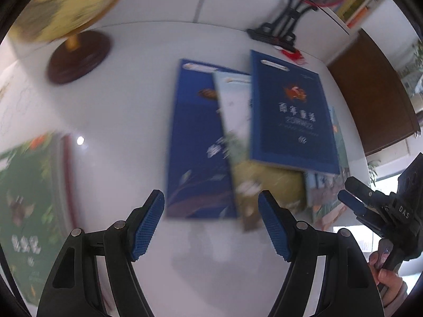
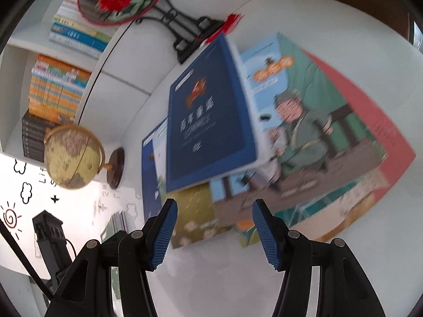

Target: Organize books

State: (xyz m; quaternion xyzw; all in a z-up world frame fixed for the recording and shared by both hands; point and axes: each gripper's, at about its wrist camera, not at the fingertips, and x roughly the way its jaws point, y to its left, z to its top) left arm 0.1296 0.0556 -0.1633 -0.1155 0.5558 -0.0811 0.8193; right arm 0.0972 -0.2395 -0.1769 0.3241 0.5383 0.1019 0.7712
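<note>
1. Dark blue book (image 2: 211, 121) topping a fanned, overlapping heap of books on the white worktop (image 2: 343, 26); long axis running away from both cameras, near short edge facing the fingers.
2. Right gripper (image 2: 214, 233) just short of that near edge, fingers parted, nothing between them.
3. Left gripper (image 1: 211, 228) likewise released and empty, lined up more with the lower blue book (image 1: 195, 137).
4. Judged nearer for the top book: right hand.

Motion blur smears the overlapped books (image 1: 238, 137), so only the top dark blue book (image 1: 290, 116) shows a partly legible title. The green book (image 1: 29, 206) and globe (image 1: 68, 2) are cut by the left wrist view's edge. The shelved spines (image 2: 58, 92) are unreadable.
</note>
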